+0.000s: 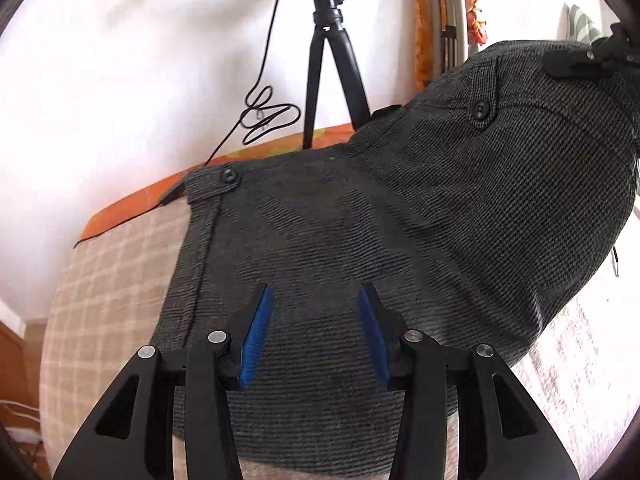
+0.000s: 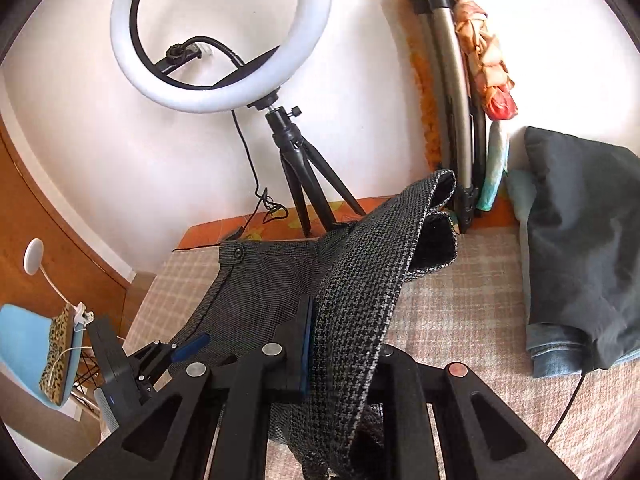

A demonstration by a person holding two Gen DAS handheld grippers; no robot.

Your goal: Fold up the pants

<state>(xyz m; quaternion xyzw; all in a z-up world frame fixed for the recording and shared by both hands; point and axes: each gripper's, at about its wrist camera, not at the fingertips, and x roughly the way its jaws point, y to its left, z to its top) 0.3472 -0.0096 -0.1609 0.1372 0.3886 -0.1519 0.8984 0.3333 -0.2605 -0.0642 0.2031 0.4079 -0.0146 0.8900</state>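
Note:
Dark grey houndstooth pants [image 1: 360,220] lie on a beige checked bed cover [image 1: 116,280], waistband with buttons toward the far edge. My left gripper [image 1: 316,300] is open, its blue pads [image 1: 256,336] hovering over the flat part of the pants. My right gripper [image 2: 340,344] is shut on a leg of the pants [image 2: 360,280] and holds it lifted, the cuff end draping toward the wall. The right gripper also shows at the upper right of the left wrist view [image 1: 588,60]. The left gripper shows at the lower left of the right wrist view [image 2: 188,350].
A ring light [image 2: 220,36] on a black tripod [image 2: 304,184] stands at the far bed edge with a loose cable [image 1: 268,114]. Folded jeans [image 2: 580,248] lie at the right. A folded stand [image 2: 452,92] leans on the wall. A blue chair [image 2: 28,344] is at the left.

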